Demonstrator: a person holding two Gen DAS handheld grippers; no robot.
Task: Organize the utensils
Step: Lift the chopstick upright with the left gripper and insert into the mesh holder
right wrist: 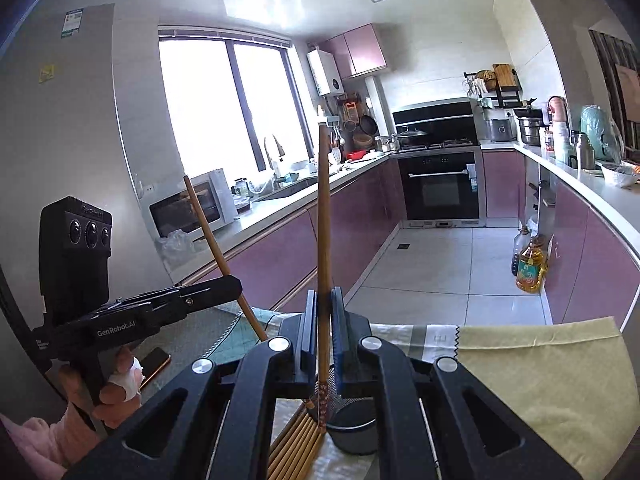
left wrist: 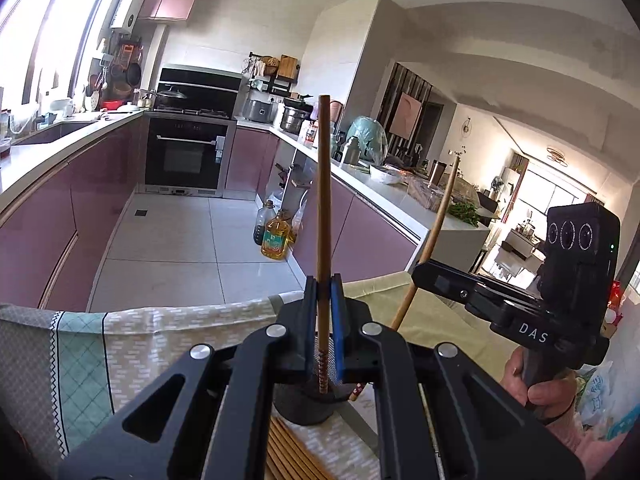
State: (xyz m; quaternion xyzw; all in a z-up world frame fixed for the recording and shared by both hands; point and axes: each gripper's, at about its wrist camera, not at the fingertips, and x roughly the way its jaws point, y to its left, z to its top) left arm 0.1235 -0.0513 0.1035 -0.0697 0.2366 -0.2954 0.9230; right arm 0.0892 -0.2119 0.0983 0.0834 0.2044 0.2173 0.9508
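Observation:
My left gripper (left wrist: pixel 323 308) is shut on a wooden chopstick (left wrist: pixel 323 200) held upright, its patterned lower end over a dark round holder (left wrist: pixel 306 406). My right gripper (right wrist: pixel 323 320) is shut on another wooden chopstick (right wrist: pixel 323 220), also upright, its patterned tip just left of the holder (right wrist: pixel 354 428). Several chopsticks (right wrist: pixel 296 444) lie in a row on the cloth beside the holder; they also show in the left wrist view (left wrist: pixel 286 456). Each gripper appears in the other's view: the right one (left wrist: pixel 416 276) and the left one (right wrist: pixel 240 286), each with its slanted chopstick.
The table carries a patterned cloth (left wrist: pixel 80 360) and a yellow-green cloth (right wrist: pixel 540 380). A phone (right wrist: pixel 154 364) lies at the left. Beyond the table edge is a kitchen floor with oil bottles (left wrist: pixel 274 236), purple cabinets and an oven (left wrist: pixel 184 152).

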